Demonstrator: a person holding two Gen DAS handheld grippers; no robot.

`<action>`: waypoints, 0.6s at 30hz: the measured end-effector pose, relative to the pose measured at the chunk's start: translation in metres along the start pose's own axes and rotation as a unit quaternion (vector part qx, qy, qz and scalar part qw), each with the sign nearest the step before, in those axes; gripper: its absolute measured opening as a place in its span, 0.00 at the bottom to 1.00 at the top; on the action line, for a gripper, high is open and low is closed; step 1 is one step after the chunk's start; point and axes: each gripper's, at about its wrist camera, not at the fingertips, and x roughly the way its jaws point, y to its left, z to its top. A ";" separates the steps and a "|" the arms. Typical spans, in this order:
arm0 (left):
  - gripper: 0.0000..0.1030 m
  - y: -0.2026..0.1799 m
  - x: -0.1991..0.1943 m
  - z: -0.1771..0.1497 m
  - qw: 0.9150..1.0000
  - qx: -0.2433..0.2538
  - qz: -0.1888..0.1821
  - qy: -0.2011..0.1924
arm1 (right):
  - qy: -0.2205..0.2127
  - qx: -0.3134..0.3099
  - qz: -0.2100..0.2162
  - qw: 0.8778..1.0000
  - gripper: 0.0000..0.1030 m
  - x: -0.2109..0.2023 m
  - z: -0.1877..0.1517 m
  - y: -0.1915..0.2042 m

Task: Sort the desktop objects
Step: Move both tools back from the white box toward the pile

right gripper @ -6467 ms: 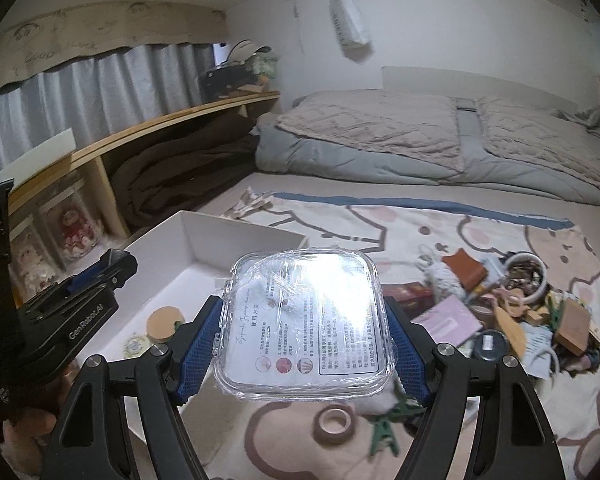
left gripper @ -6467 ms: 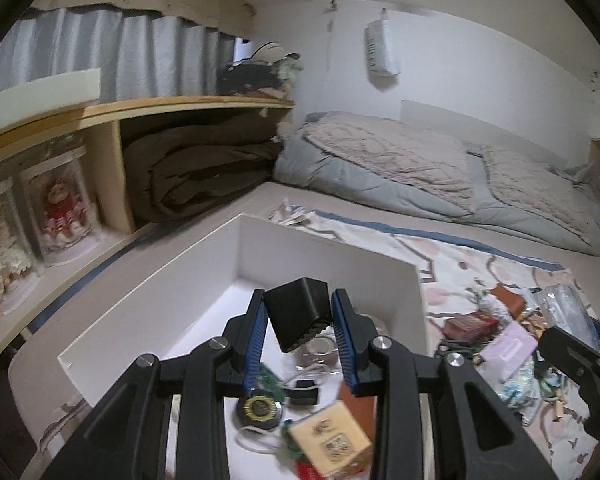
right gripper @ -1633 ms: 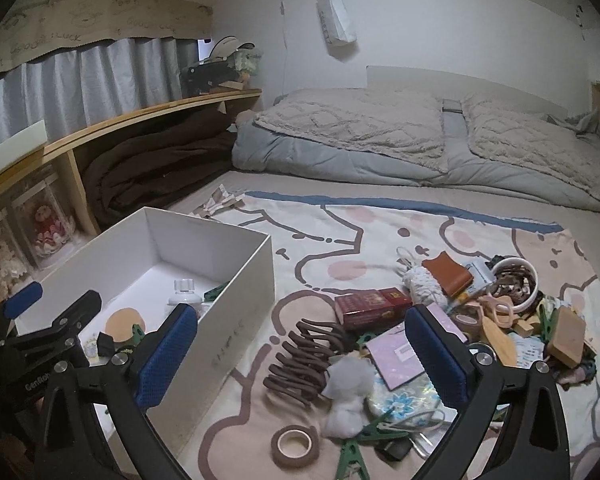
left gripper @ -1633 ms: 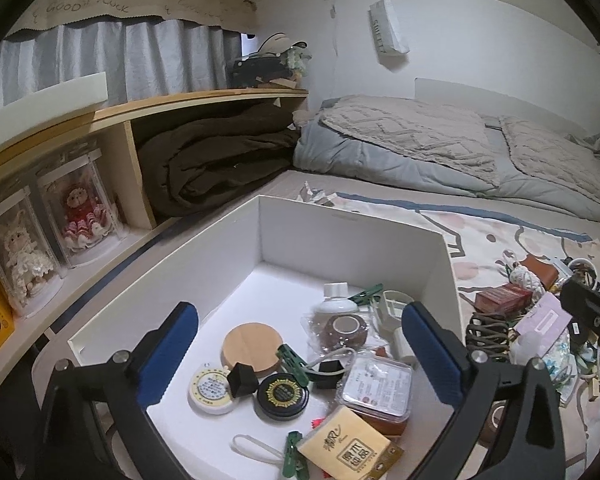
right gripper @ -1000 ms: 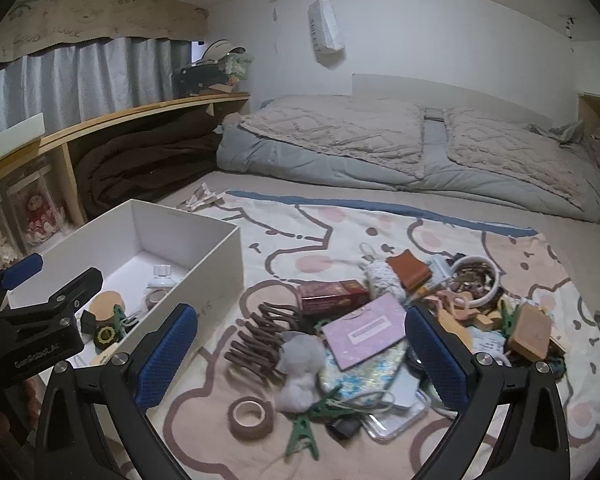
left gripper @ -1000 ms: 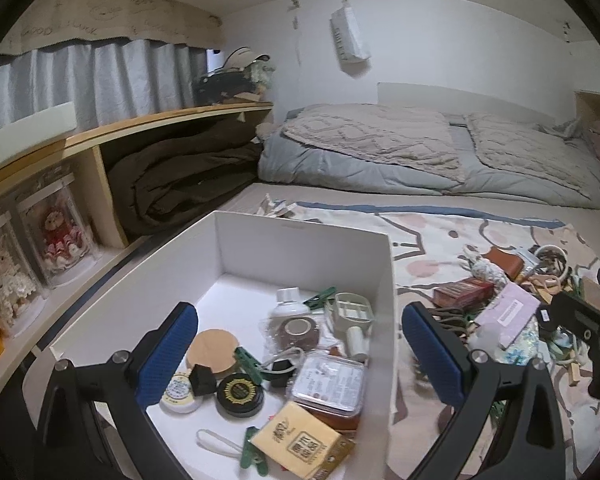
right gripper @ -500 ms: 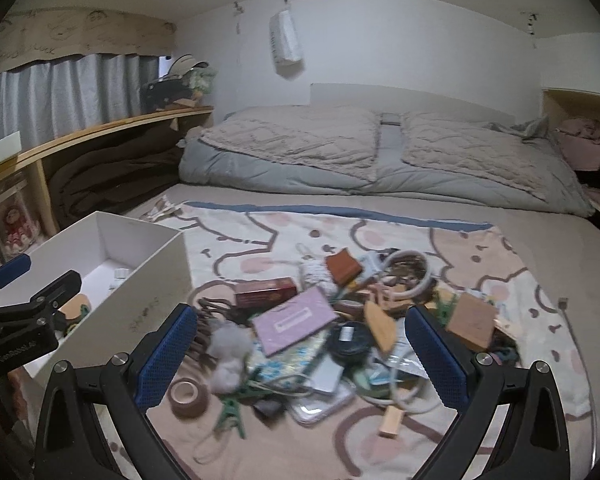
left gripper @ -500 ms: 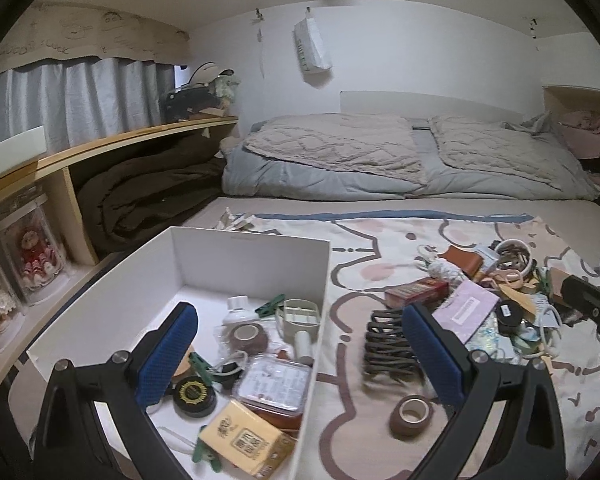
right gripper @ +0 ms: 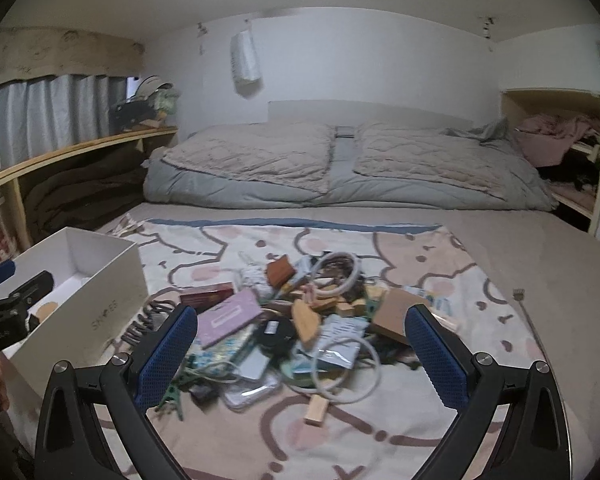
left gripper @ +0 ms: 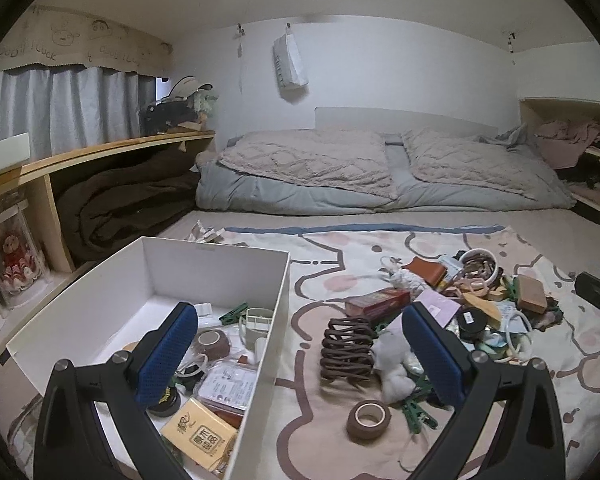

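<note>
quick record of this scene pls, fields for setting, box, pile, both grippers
setting: patterned blanket spread on a bed
box: white box at left, open, partly filled with a yellow packet, a clear lidded container and small items
pile: unsorted clutter on the blanket, including a brown hair claw, tape roll, pink card, white cable
left hand-held gripper: open, empty, straddling the box's right wall
right hand-held gripper: open, empty, facing the pile

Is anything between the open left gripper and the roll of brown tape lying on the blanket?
Nothing visible. The left gripper is open and empty, and the brown tape roll lies on bare blanket just ahead, apart from the white box and the green clip beside it.
</note>
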 end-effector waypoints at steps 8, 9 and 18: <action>1.00 0.000 -0.004 0.002 1.000 -0.019 -0.011 -0.019 | -0.007 0.029 -0.044 0.999 1.00 -0.003 -0.005 -0.044; 1.00 0.001 -0.004 0.002 0.999 -0.023 -0.013 -0.022 | -0.008 0.032 -0.051 0.998 1.00 -0.003 -0.006 -0.049; 1.00 0.007 -0.003 0.002 0.998 -0.046 -0.023 -0.025 | -0.007 0.034 -0.083 0.996 1.00 0.001 -0.010 -0.069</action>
